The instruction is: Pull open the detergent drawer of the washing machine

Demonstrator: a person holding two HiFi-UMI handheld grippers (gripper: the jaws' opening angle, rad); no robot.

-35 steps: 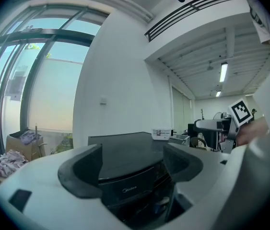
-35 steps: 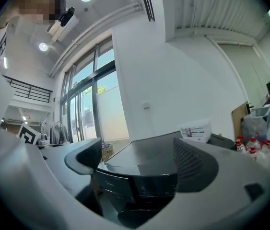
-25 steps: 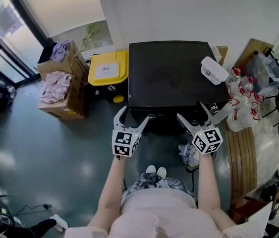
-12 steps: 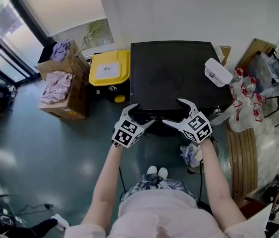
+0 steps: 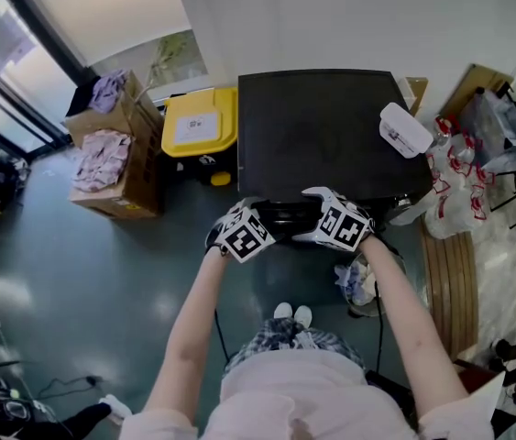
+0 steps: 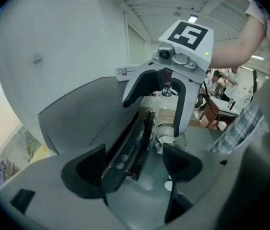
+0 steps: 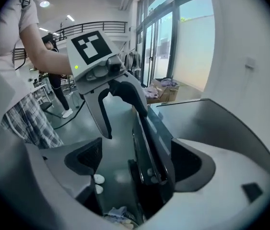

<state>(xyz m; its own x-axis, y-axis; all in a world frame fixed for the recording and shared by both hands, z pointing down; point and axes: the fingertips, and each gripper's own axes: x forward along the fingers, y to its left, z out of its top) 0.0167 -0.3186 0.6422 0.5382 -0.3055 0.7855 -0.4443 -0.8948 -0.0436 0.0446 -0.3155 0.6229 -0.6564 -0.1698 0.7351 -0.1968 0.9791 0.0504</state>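
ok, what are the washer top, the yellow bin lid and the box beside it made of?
Washing machine top: dark, smooth, dull sheen; painted metal or plastic, can't tell. Yellow bin lid: probably moulded plastic, uniform glossy colour. Box: brown cardboard, matte, open flaps.

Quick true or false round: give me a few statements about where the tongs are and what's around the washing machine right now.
1. The left tongs and the right tongs are both at the front edge of the washing machine. True.
2. The left tongs are shut tight. False: their jaws stand apart, with the machine's front panel between them.
3. A white object lies on the machine's top, at its right side. True.
4. The yellow bin stands to the right of the machine. False: it stands at the machine's left.
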